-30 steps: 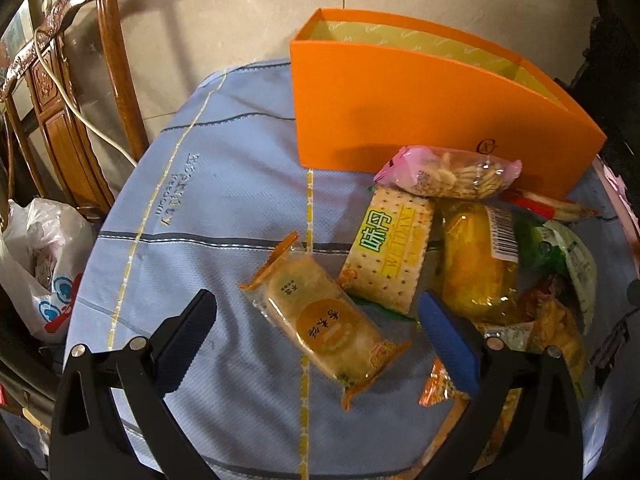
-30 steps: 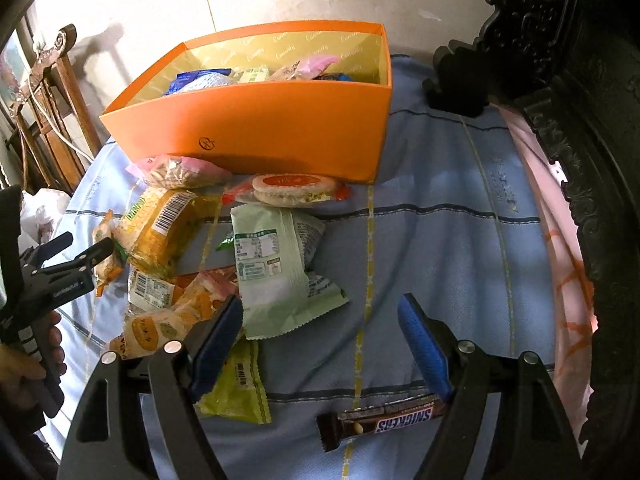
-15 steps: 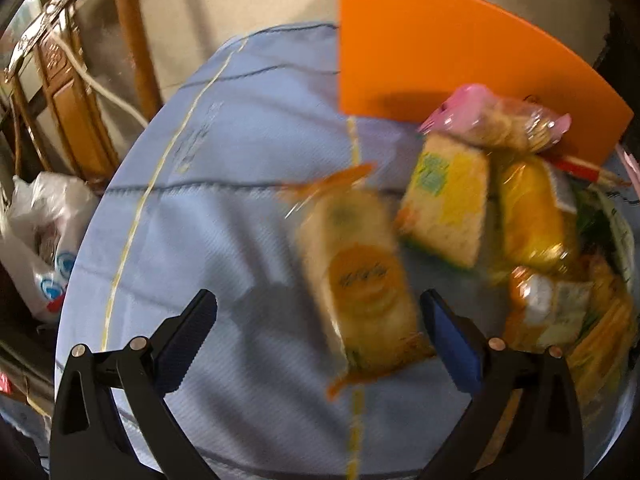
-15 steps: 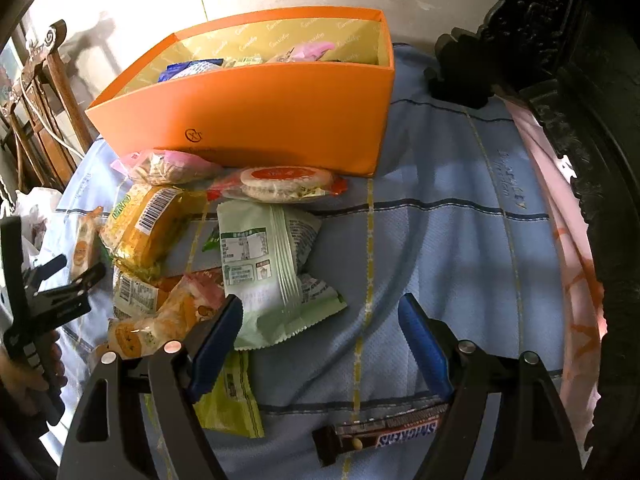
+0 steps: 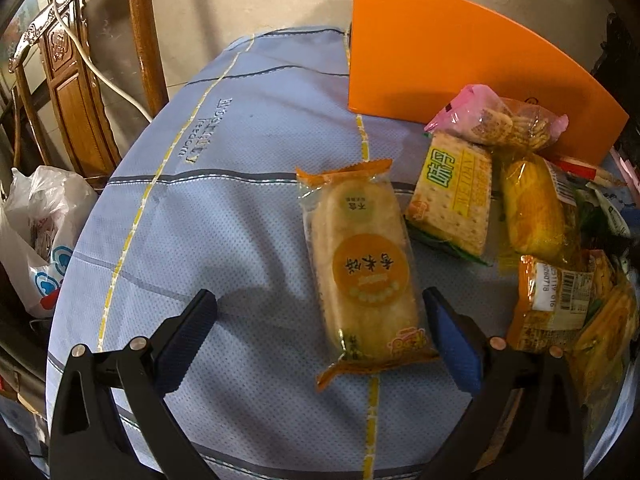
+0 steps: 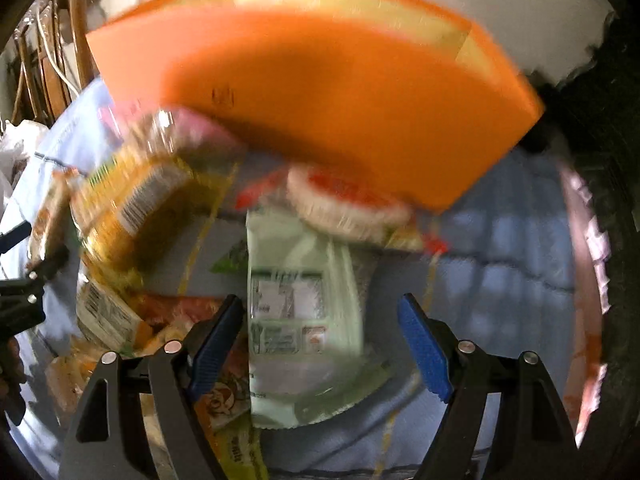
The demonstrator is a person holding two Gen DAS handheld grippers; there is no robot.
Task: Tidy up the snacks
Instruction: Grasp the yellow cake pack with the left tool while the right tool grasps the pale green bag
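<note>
An orange-wrapped rice cracker packet (image 5: 362, 268) lies on the blue tablecloth (image 5: 208, 224), its near end between the jaws of my left gripper (image 5: 320, 334), which stands open and clear of it. Behind it stands the orange box (image 5: 452, 68). In the blurred right wrist view, my right gripper (image 6: 320, 344) hangs over a pale green snack bag (image 6: 298, 312); its jaws are closing with the bag between them, the pads apart from it. The orange box (image 6: 320, 96) fills the top, with a round red-and-white snack (image 6: 344, 200) at its foot.
More packets crowd the right: a yellow-green cracker pack (image 5: 452, 196), a pink bag of biscuits (image 5: 500, 122), a yellow wrapped snack (image 5: 536, 208). A carved wooden chair (image 5: 80, 80) and a white plastic bag (image 5: 36, 232) stand off the table's left edge. Dark carved furniture (image 6: 600, 160) is at the right.
My left gripper came down closer over the rice cracker packet, which now lies lengthwise between its jaws. My right gripper swung forward and down over the green bag, its jaws narrowing; the chocolate bar left view.
</note>
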